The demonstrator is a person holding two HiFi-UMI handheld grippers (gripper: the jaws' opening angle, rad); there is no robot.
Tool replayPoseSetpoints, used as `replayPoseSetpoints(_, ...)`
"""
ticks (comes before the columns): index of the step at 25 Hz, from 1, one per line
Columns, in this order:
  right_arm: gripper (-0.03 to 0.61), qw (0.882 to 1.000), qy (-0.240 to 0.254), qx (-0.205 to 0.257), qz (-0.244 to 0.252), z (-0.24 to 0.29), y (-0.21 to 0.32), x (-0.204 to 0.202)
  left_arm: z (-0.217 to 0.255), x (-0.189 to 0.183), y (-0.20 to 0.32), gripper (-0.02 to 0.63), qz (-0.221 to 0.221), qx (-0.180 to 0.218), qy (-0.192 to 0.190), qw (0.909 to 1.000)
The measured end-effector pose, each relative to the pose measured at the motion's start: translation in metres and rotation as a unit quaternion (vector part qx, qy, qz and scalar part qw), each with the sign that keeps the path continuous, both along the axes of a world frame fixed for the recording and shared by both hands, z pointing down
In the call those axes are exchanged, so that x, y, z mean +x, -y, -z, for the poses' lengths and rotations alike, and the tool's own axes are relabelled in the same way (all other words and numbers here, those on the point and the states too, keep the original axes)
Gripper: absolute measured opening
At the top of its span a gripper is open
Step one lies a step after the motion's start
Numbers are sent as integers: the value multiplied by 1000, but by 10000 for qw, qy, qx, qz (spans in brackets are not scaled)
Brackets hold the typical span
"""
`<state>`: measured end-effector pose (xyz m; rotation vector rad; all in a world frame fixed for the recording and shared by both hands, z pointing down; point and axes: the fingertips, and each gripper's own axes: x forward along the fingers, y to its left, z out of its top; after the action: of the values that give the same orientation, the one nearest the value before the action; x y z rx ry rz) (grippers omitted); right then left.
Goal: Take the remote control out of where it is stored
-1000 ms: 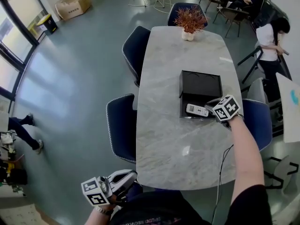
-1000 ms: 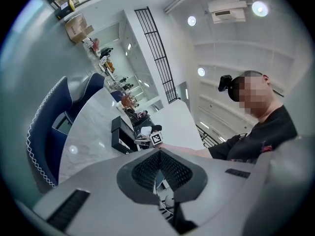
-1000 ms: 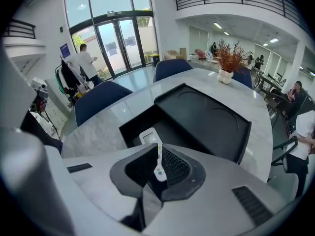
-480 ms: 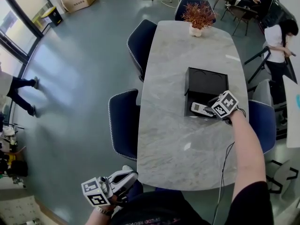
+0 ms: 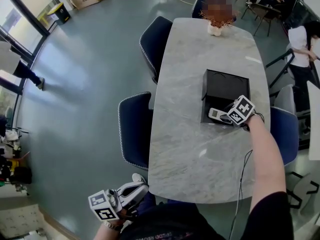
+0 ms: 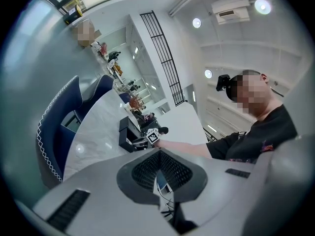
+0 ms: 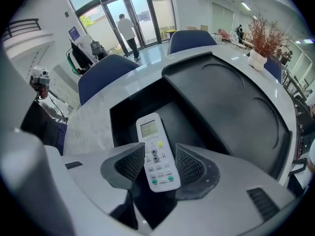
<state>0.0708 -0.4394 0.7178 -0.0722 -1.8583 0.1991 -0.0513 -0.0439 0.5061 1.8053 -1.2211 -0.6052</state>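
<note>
Table (image 5: pixel 195 154), centre-right of frame — box (image 5: pixel 226 86) on its right half; remote control (image 5: pixel 218 115) at box's lower edge; chairs (image 5: pixel 134 129) left.

White remote control (image 7: pixel 156 154) face up, lying inside open black box (image 7: pixel 231 107).

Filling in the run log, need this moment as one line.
right gripper: jaws opening, around remote, no grip | remote: in box | left gripper: shut, empty, off table
</note>
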Motion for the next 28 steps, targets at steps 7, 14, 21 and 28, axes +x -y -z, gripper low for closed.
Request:
replayPoseSetpoints(7, 202, 9998, -100, -180, 68, -11, 0, 2, -7, 1, 2, 5, 20, -93, -35, 9999)
replayPoseSetpoints(14, 202, 9989, -74, -352, 307, -18, -12, -4, -10, 2, 8, 5, -32, -132, -82, 9999)
replayPoseSetpoints(21, 202, 9985, -56, -374, 392, -19, -15, -7, -12, 0, 9, 5, -55, -150, -122, 9998)
replayPoseSetpoints(28, 159, 9966, -68, -132, 814, -15, -20, -10, -12, 1, 8, 5, -81, -154, -127, 9998)
